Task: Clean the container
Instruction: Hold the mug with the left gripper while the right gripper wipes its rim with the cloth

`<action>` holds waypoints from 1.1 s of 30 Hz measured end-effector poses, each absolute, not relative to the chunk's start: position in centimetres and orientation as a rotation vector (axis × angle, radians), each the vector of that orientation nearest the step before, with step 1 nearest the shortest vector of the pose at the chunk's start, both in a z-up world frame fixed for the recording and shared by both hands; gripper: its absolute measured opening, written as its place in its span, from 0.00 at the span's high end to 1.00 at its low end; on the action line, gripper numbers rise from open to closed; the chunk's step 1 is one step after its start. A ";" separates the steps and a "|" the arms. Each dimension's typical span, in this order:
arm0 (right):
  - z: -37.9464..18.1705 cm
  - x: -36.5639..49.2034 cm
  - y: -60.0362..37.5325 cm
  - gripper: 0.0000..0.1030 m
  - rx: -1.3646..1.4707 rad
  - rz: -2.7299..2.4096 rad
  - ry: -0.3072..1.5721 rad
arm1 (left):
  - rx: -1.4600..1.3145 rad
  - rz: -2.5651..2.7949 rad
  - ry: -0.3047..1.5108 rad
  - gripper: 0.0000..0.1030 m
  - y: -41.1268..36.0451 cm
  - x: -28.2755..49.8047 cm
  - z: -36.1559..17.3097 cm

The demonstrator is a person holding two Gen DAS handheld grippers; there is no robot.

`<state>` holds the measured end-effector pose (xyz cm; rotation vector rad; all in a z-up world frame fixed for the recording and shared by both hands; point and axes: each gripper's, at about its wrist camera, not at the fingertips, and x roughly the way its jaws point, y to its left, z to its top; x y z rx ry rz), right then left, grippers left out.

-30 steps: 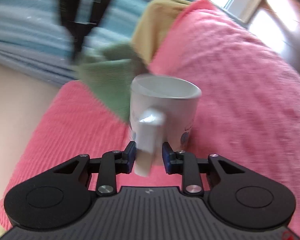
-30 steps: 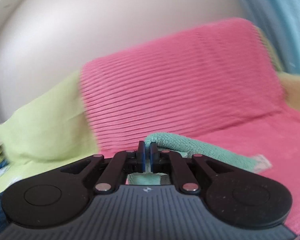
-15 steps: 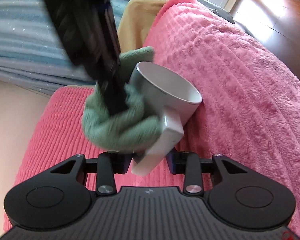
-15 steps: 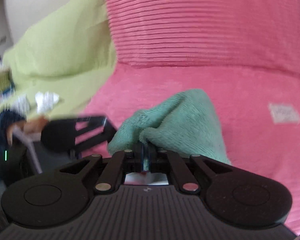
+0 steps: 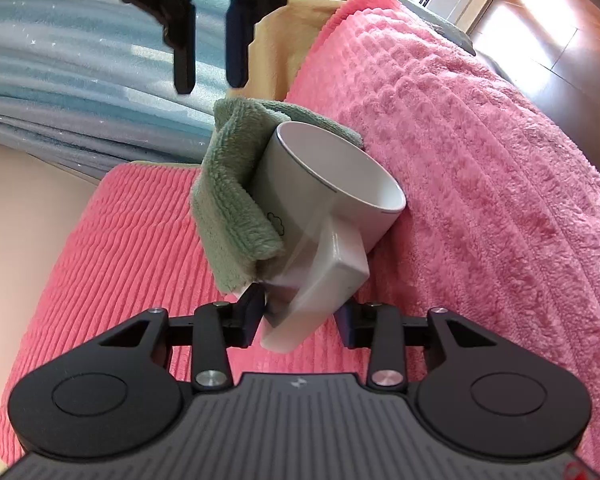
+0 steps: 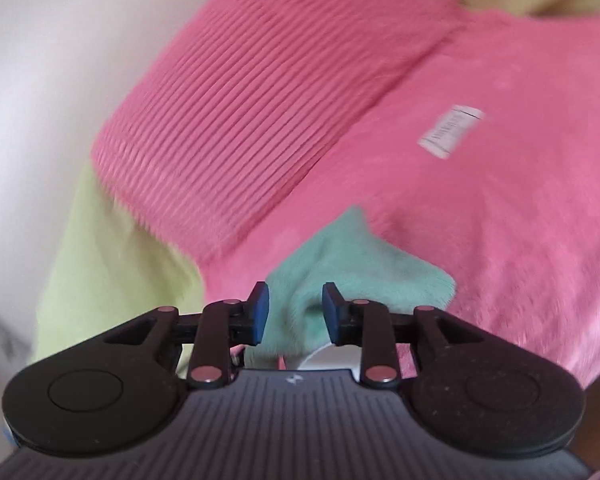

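Up close in the left wrist view, the left gripper [image 5: 300, 316] clamps the handle of a white mug [image 5: 332, 188] tilted over a pink blanket [image 5: 480, 168], a green cloth [image 5: 232, 200] draped on its rim and side; above it the right gripper [image 5: 210, 76] hangs with fingers parted, holding nothing. From the right wrist view, its fingers [image 6: 260, 312] stand apart just above the cloth [image 6: 356, 264].

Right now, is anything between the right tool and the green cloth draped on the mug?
Nothing visible. The right tool hangs open above the green cloth, which lies draped over the white mug, with only open air between them. The left tool holds the mug by its handle.
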<state>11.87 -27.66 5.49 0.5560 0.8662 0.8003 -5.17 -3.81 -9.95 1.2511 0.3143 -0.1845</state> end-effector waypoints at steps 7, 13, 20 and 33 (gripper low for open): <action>5.6 16.0 -23.2 0.70 0.363 0.728 0.926 | 1.220 -0.194 0.319 0.55 -4.2 -4.5 -10.1; 2.6 18.1 -20.1 0.74 0.384 0.729 1.096 | 1.180 -0.199 0.326 0.54 -4.2 -4.1 -9.9; 6.2 16.2 -22.0 0.91 0.423 0.829 0.857 | 1.109 -0.215 0.352 0.51 -3.9 -4.0 -8.9; 10.7 4.0 -17.4 0.91 -0.305 1.150 0.637 | 1.065 -0.208 0.357 0.53 -4.2 -4.5 -7.8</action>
